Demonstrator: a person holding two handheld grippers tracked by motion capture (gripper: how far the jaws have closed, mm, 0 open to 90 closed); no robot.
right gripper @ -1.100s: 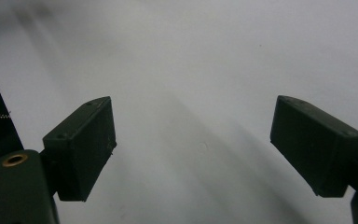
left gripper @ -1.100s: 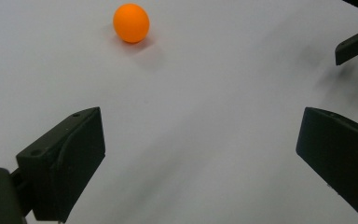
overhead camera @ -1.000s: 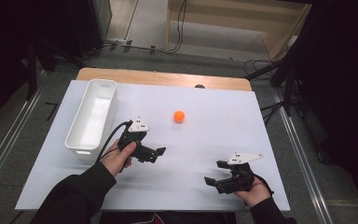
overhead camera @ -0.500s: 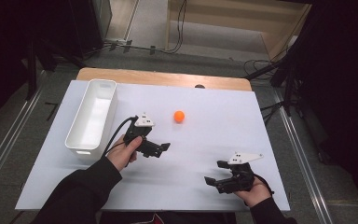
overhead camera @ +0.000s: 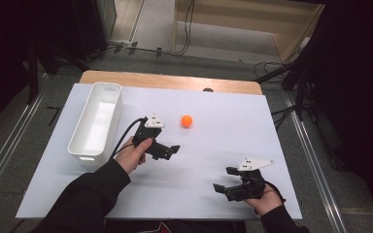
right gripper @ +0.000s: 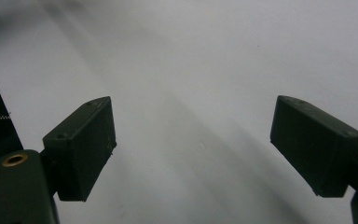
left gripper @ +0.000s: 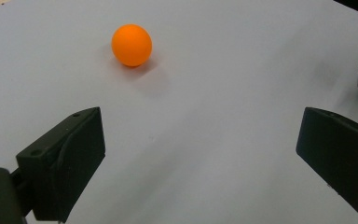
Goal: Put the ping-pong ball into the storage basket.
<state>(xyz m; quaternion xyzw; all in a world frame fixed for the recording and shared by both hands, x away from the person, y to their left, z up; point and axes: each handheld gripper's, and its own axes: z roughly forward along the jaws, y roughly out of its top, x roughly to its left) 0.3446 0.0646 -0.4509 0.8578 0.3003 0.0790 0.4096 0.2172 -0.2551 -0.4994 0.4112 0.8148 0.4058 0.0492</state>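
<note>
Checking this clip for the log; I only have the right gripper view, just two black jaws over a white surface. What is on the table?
Observer: An orange ball lies on the white board, apart from both tools.
Operator: Where is the other tool?
Observer: The left tool points toward the ball, jaws wide apart; its own view shows the ball ahead, off to the left.
Operator: Anything else?
Observer: A white bin stands along the board's left side.

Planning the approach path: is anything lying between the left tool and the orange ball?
Nothing visible. The left tool is open, and only bare white table lies between it and the orange ball, which sits ahead, off toward one jaw.
</note>
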